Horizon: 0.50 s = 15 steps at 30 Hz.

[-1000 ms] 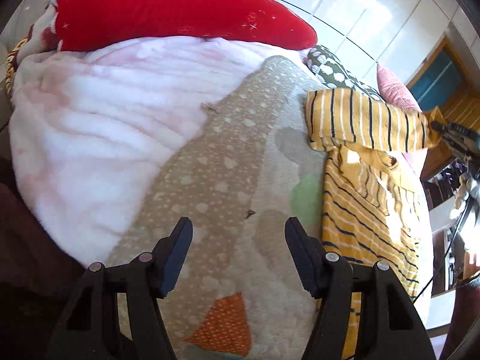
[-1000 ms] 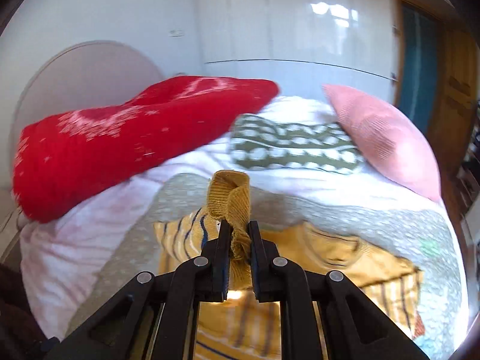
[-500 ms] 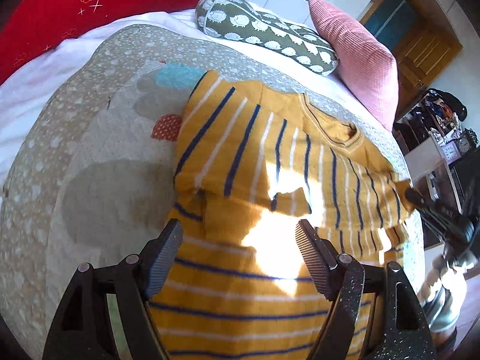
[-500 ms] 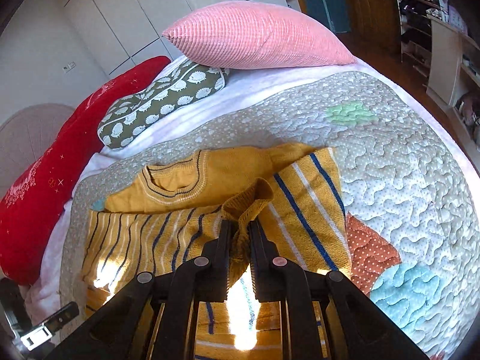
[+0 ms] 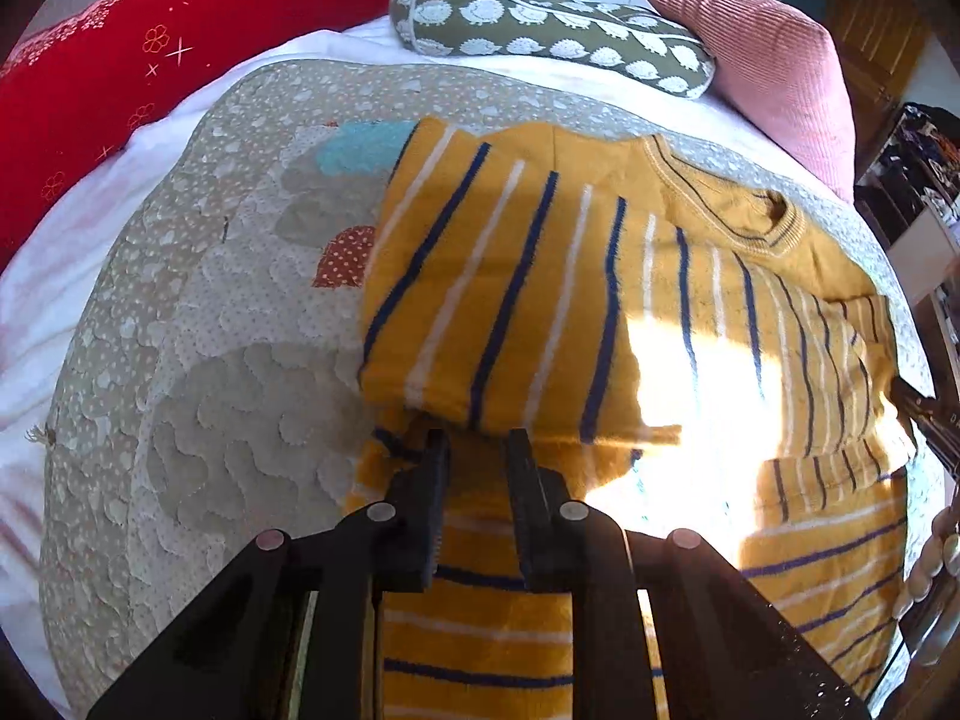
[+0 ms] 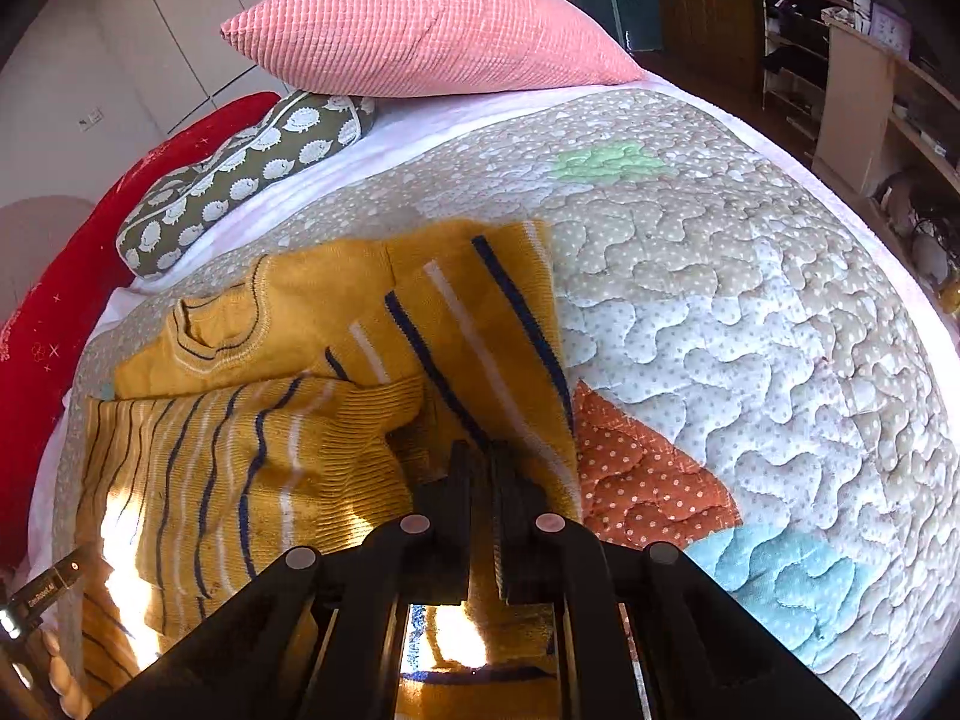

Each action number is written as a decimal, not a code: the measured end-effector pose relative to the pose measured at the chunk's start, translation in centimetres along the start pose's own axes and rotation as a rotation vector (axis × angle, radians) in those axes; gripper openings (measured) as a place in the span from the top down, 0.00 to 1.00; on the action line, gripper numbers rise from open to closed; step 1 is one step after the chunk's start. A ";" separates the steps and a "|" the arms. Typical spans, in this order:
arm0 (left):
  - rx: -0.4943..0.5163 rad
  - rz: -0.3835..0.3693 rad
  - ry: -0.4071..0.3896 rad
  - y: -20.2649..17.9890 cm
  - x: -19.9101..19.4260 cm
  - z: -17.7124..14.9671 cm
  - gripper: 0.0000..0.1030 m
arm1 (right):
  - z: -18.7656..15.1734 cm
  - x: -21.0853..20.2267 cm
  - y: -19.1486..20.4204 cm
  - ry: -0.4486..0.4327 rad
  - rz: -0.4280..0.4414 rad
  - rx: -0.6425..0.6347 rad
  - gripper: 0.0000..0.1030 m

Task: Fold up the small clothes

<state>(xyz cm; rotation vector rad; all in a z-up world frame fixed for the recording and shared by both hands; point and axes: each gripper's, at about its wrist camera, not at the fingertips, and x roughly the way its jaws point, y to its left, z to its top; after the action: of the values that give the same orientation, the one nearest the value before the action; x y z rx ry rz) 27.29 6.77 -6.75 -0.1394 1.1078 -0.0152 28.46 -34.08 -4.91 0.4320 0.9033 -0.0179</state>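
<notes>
My left claw (image 5: 474, 450) is closing on the sweater (image 5: 540, 300) body below the folded sleeve; right claw (image 6: 478, 462) is pinched shut, whether on knit I can't tell. Sweater's on the bed quilt (image 6: 720, 300), sleeves in. I'd grab both layers evenly, fold toward the pink pillow (image 6: 420, 30).

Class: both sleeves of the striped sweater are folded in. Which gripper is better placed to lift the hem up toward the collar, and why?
Probably left. The left gripper sits over the sweater's body, jaws closing on its fabric; the right gripper is shut at the folded sleeve.
</notes>
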 end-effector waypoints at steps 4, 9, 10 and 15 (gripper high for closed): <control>-0.013 -0.082 0.004 0.0 -2.0 -1.6 0.78 | 0.0 -2.4 -2.0 -0.023 0.160 0.112 0.64; -0.027 -0.110 -0.044 0.5 -5.8 -5.0 0.68 | -0.1 -1.5 -0.3 0.006 0.169 0.028 0.46; -0.034 -0.107 -0.053 0.8 -6.5 -5.8 0.64 | 0.0 -0.9 0.4 0.013 0.161 0.006 0.46; -0.074 -0.074 -0.062 3.0 -9.0 -8.4 0.58 | -0.1 2.0 3.1 0.101 0.109 -0.096 0.95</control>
<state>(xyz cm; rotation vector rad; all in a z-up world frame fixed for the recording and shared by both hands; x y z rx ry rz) 15.61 9.58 -2.80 -0.2454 1.0413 -0.0361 30.26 -30.91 -5.41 0.3950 0.9749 0.1476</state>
